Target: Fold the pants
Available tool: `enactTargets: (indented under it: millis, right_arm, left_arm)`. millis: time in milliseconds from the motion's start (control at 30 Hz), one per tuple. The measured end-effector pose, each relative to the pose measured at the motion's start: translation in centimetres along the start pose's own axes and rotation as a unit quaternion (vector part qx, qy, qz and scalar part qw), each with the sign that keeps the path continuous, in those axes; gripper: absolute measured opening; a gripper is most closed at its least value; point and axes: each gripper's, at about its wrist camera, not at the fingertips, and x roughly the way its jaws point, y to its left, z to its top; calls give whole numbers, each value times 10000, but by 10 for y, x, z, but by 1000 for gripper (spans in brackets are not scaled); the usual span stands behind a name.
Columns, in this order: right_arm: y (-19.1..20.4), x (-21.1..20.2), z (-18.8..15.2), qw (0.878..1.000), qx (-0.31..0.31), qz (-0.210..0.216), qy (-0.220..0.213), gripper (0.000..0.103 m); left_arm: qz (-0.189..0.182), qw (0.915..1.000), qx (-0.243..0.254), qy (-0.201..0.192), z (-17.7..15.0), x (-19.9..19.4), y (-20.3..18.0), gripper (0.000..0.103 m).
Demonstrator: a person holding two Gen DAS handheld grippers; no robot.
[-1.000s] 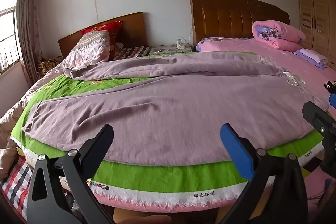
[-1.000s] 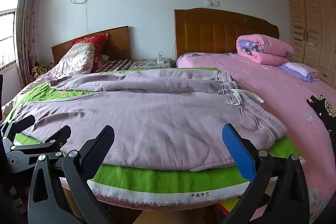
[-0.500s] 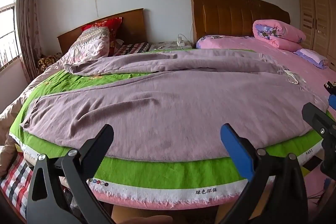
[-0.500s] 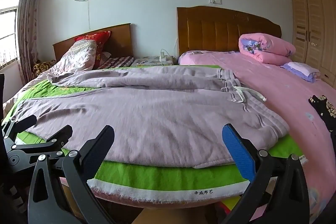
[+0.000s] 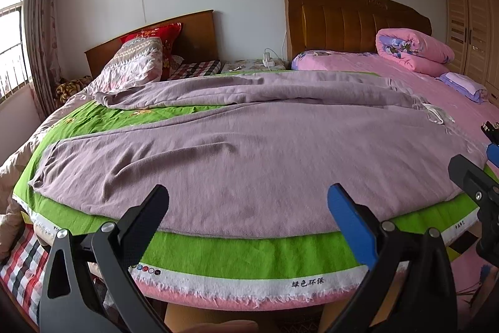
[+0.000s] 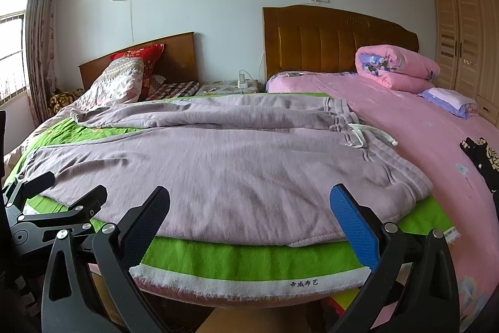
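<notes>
Pants [image 5: 249, 152] lay spread across a green cloth [image 5: 237, 252] on the bed, waistband toward the right, legs running left. Near leg flat with its long edge along the cloth's front border; far leg bunched and creased behind it, a wedge of green showing between the two. Judged: flat layout on the cloth served as a clean work surface, near edge set within reach of both tools.

Fabric: dusty mauve, thick fleecy knit, soft wrinkles at the left cuff [image 5: 46, 173]. Ribbed waistband [image 6: 402, 177] with white drawstring [image 6: 365, 136] lying loose on top. No fold made yet; task judged at its start.

Left gripper [image 5: 246, 202] was held low at the front edge, jaws spread wide, pinching nothing, clear of the cloth. Right gripper [image 6: 249, 202] likewise spread wide and empty, nearer the waistband end. Each sat just short of the near hem, probably staged to grip it.

Surroundings: pink sheet [image 6: 421, 120] to the right, rolled pink quilt [image 6: 399, 67] by the headboard [image 6: 336, 36], wardrobe [image 6: 467, 30] behind.
</notes>
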Motion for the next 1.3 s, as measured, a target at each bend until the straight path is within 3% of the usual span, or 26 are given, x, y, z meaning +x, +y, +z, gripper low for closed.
enactTargets:
  millis: [1300]
  right_arm:
    - [-2, 4, -4, 9998, 83, 83, 152, 99]
  left_arm:
    - [-40, 9998, -72, 162, -3, 4, 2, 102]
